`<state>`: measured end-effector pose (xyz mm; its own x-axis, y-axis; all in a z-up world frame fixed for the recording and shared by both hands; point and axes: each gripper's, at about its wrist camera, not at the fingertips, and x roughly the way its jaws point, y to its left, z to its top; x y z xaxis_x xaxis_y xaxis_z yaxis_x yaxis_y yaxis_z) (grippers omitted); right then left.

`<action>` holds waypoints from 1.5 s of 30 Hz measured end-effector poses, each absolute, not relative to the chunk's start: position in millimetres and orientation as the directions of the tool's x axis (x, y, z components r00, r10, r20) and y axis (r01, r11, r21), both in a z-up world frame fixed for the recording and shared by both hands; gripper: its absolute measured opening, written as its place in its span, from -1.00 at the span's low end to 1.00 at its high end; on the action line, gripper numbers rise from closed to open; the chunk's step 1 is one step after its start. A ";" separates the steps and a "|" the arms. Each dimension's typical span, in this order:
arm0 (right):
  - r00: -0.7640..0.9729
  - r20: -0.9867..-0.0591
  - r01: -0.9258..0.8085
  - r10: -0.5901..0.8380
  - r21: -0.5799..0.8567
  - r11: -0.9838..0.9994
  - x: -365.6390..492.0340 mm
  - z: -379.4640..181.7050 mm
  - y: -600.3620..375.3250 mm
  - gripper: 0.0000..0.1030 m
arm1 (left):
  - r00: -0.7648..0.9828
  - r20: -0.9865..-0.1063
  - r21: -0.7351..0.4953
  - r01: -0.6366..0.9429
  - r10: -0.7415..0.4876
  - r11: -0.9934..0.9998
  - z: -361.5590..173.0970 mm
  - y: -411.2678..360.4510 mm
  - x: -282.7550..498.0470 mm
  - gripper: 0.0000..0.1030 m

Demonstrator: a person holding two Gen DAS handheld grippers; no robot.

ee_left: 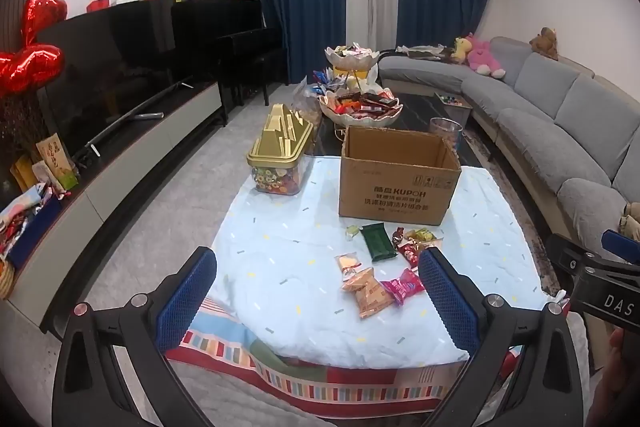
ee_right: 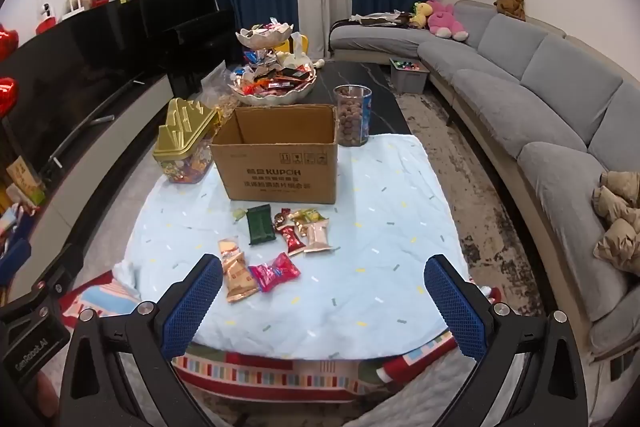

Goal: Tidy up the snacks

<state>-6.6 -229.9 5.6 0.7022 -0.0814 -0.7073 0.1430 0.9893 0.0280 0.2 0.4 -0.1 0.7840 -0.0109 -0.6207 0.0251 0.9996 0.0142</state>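
Several loose snack packets lie on the light blue cloth (ee_left: 288,267) in front of an open, empty-looking cardboard box (ee_left: 396,179), also in the right wrist view (ee_right: 280,163). Among them are a dark green bar (ee_left: 377,241) (ee_right: 260,225), an orange packet (ee_left: 366,291) (ee_right: 239,277) and a pink packet (ee_left: 403,285) (ee_right: 275,271). My left gripper (ee_left: 318,293) is open and empty, held above the table's near edge. My right gripper (ee_right: 322,297) is open and empty, just short of the packets. The right gripper's body shows in the left wrist view (ee_left: 596,275).
A gold-lidded candy container (ee_left: 280,155) (ee_right: 186,147) stands left of the box. Behind are tiered snack bowls (ee_left: 360,107) (ee_right: 276,83) and a clear jar of brown balls (ee_right: 353,115). A grey sofa (ee_right: 540,115) curves on the right; a TV cabinet (ee_left: 120,147) is on the left.
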 end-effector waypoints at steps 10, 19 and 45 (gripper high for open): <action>0.703 -0.706 0.143 -0.081 0.029 0.989 -7.5 5.9 -229.6 0.98 | 0.784 -0.620 0.018 0.027 -0.010 0.999 2.7 -4.2 -1.6 0.99; 0.708 -0.701 0.148 -0.085 0.031 0.988 -8.8 7.8 -230.9 0.98 | 0.786 -0.617 0.010 0.029 -0.017 1.000 2.8 1.3 -2.3 0.99; 0.719 -0.689 0.155 -0.092 0.030 0.988 -10.9 16.3 -233.5 0.98 | 0.787 -0.617 0.014 0.028 -0.013 1.000 3.5 -0.5 -1.2 0.99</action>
